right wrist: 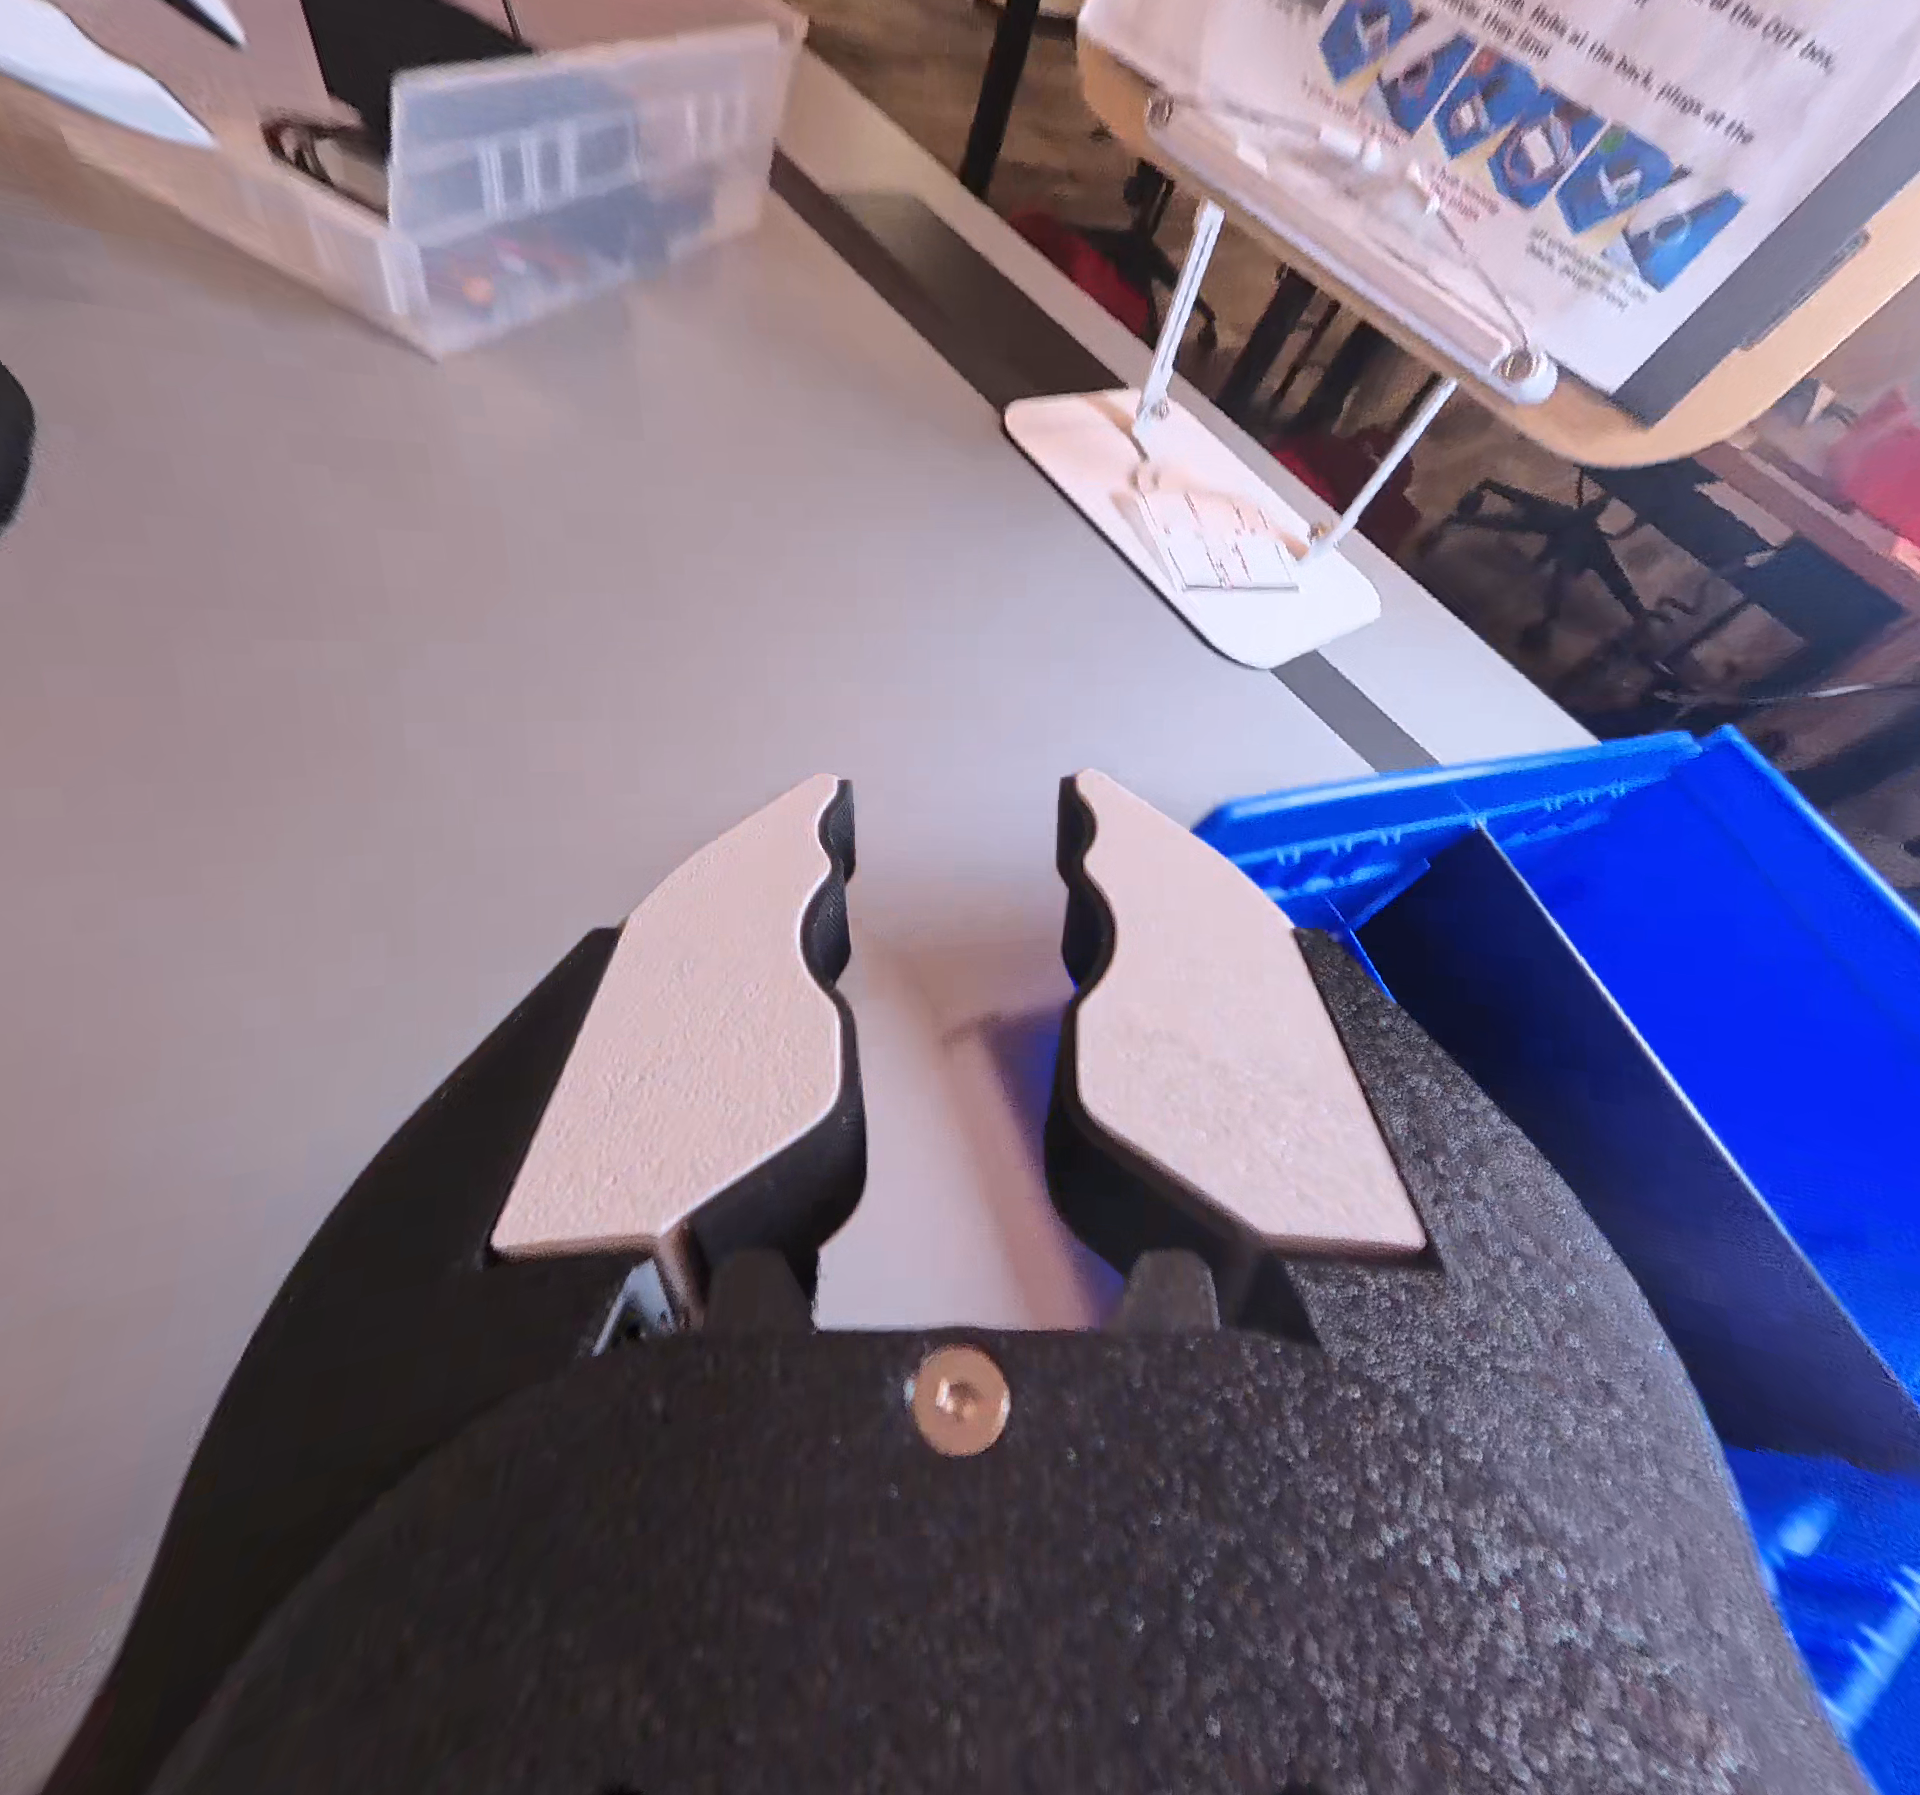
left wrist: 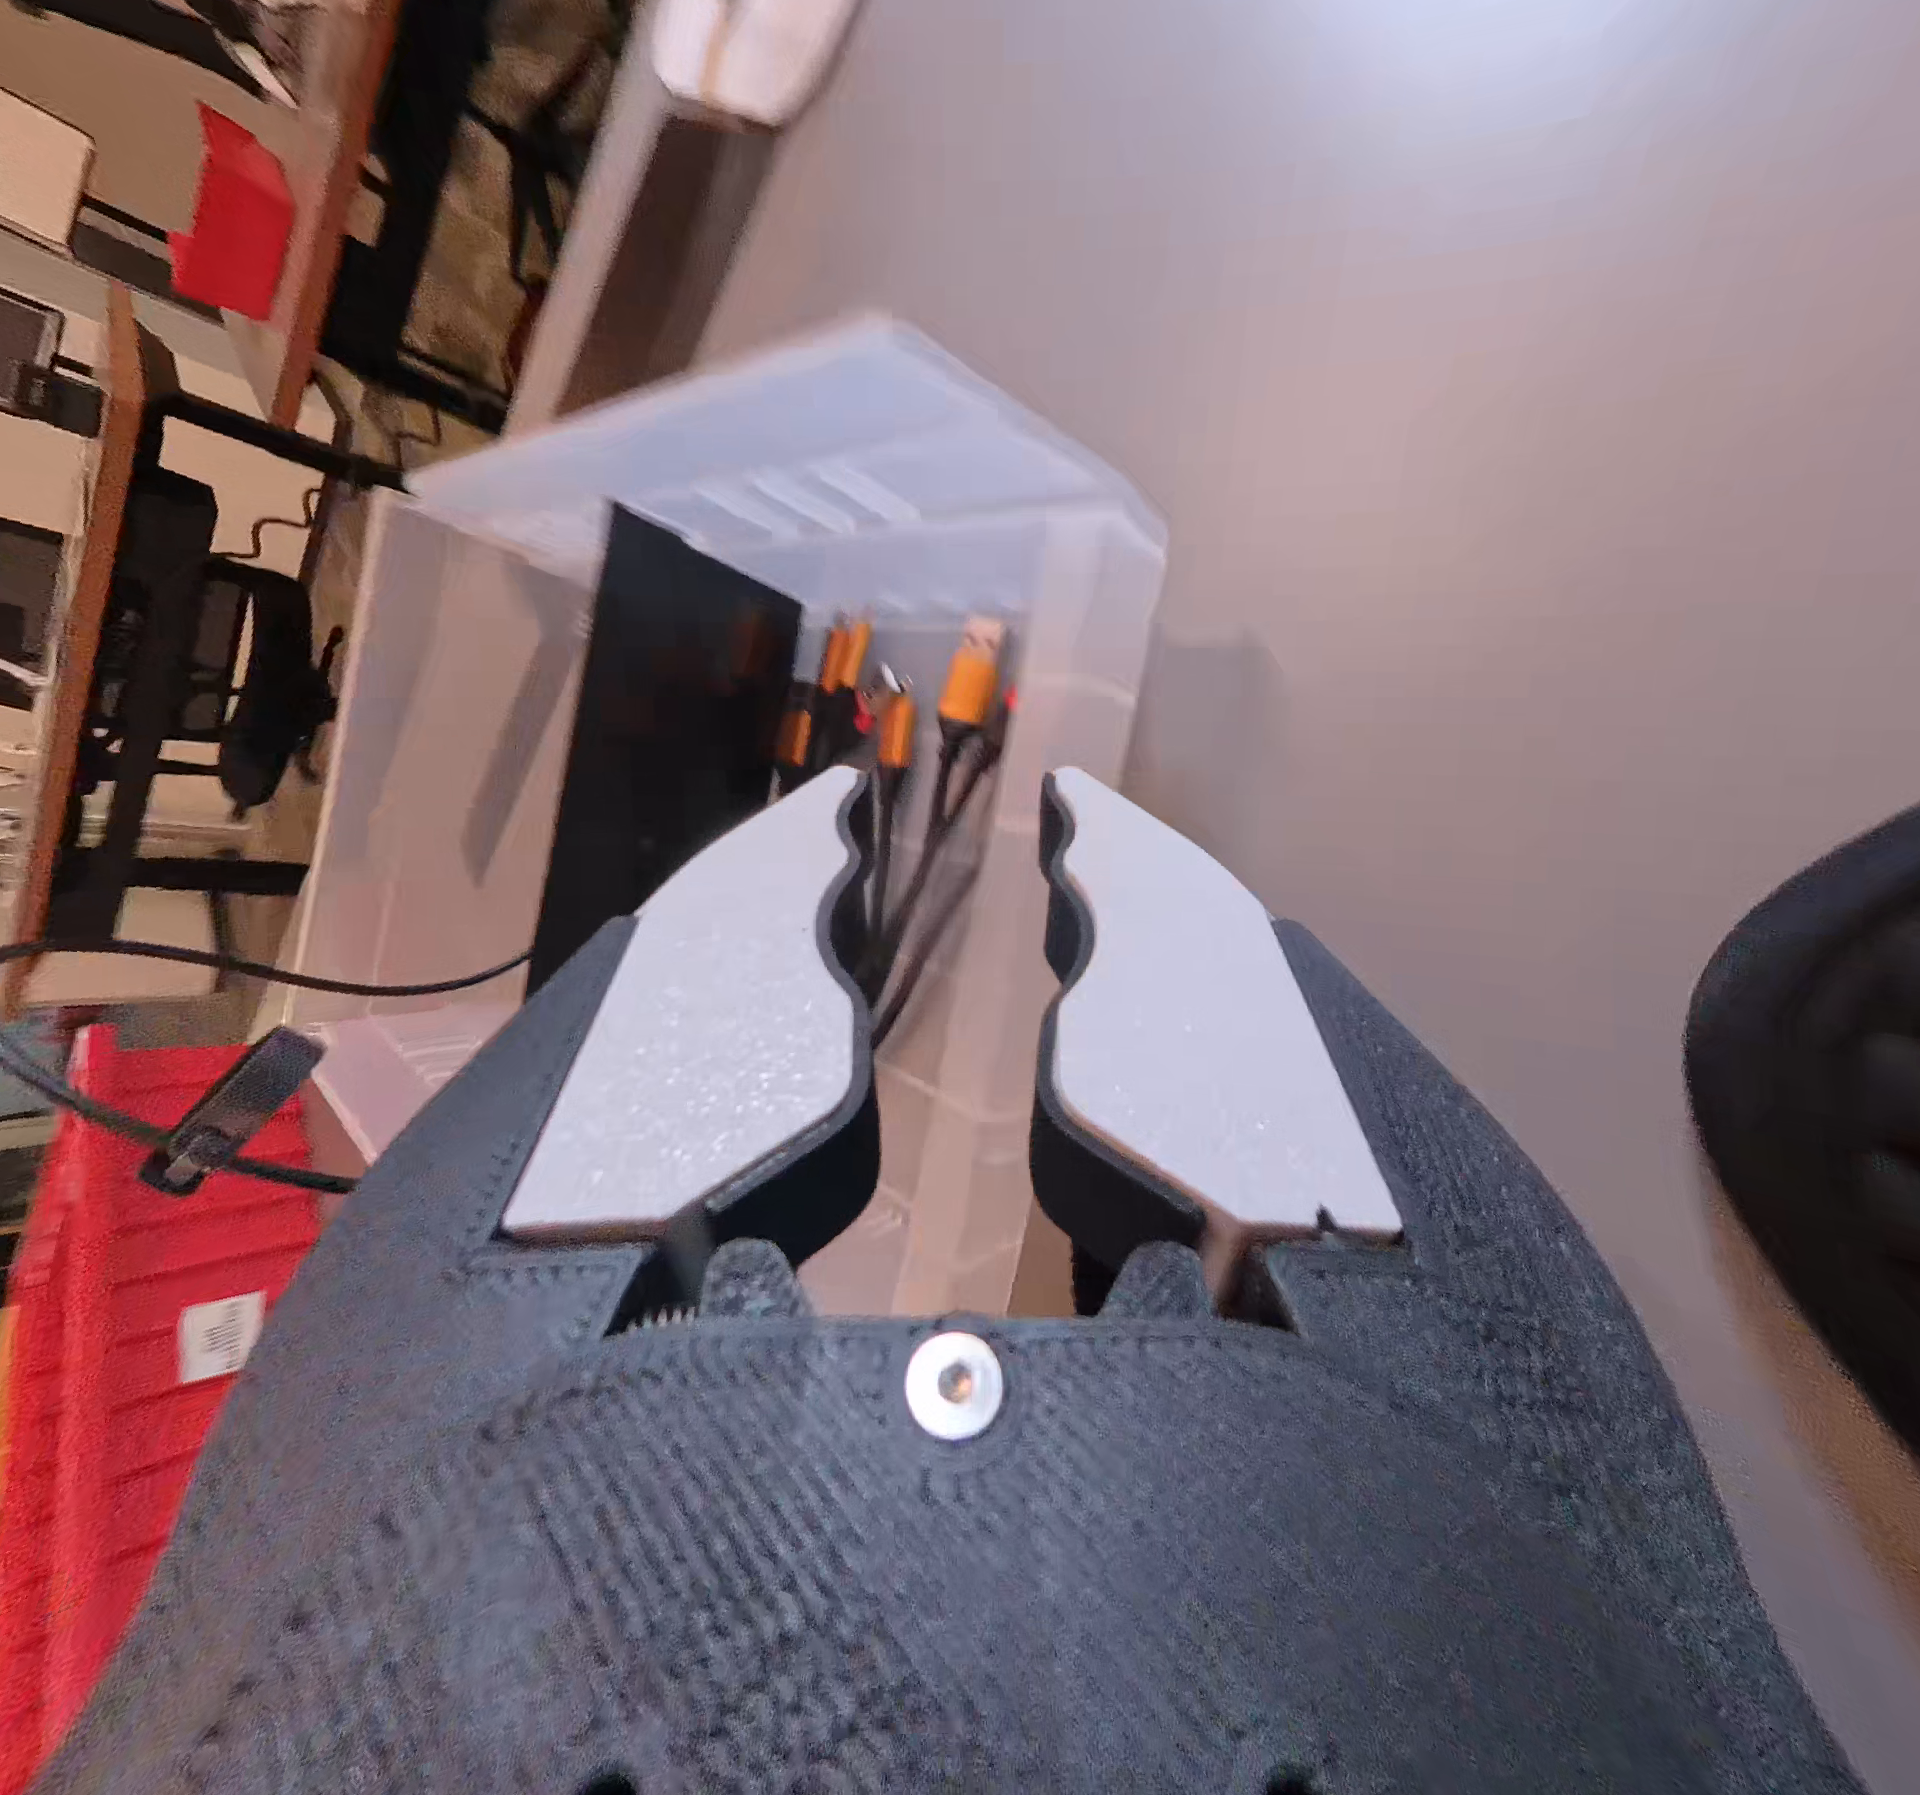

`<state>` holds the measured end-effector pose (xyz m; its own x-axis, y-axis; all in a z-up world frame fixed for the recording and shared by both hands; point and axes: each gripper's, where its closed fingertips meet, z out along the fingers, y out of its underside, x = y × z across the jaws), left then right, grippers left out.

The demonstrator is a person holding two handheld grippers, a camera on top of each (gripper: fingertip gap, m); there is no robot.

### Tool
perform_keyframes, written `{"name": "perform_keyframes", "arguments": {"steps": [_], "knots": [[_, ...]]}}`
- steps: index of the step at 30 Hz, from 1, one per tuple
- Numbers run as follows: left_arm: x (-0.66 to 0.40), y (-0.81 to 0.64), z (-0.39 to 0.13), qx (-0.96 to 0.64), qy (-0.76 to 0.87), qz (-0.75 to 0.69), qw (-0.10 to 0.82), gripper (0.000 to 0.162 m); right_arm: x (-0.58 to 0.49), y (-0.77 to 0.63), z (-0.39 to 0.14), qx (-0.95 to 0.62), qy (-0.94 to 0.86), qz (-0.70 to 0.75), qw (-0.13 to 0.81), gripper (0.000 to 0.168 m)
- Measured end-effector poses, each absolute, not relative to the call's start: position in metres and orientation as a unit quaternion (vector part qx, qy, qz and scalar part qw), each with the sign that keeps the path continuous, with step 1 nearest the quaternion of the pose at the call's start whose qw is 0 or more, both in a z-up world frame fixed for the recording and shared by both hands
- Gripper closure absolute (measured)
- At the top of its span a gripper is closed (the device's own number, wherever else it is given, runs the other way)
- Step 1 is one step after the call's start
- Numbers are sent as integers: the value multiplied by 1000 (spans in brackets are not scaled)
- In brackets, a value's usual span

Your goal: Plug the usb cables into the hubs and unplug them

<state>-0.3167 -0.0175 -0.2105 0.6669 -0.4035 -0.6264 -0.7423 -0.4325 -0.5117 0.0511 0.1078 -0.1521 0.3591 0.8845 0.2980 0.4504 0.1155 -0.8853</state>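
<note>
Grey worktop (right wrist: 436, 602) fills most of both views, with office desks, chairs and a red crate (left wrist: 114, 1278) blurred in the room behind.

Judging by how things lie, the task looks barely begun. No cable is in either gripper, and no plug can be seen seated in a hub.

In the left wrist view, a clear plastic box (left wrist: 1081, 623) stands on the worktop just ahead of the left gripper (left wrist: 954, 784). Inside it, a flat black piece (left wrist: 675, 706) takes up the left part; whether that is a hub cannot be told through the blur. To its right lie the usb cables (left wrist: 914, 904), black cords ending in orange plugs (left wrist: 971, 691), several bunched together, with metal tips on some of them. They look loose, pointing away from the gripper. The left jaws stand moderately apart with nothing between them, aimed at the cords.

In the right wrist view, the same clear box sits far off at upper left. The right gripper (right wrist: 954, 800) hangs over bare worktop, its jaws likewise parted and holding nothing. Farther right, a white stand (right wrist: 1195, 509) carries a printed sheet (right wrist: 1507, 104), and a blue bin (right wrist: 1662, 1070) lies beside the gripper; what it holds is not clear.

Left to do, it seems: pick up a plug, find a hub port, insert, withdraw, and repeat.
</note>
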Motion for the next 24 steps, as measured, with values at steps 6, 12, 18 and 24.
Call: {"name": "perform_keyframes", "arguments": {"steps": [6, 12, 18, 24], "knots": [[-355, 22, -125, -819, 183, 82, 537, 141, 21, 131, -135, -617, -467, 292, 562, 131], [-414, 88, -124, -878, 137, 50, 456, 139, 10, 143, -147, -606, -441, 339, 569, 133], [-446, 135, -179, -957, 212, 14, 196, 136, -12, 131, -151, -584, -480, 365, 543, 136], [-491, 135, -237, -967, 233, 90, 45, 121, -21, 115, -145, -566, -478, 396, 543, 136]]}}
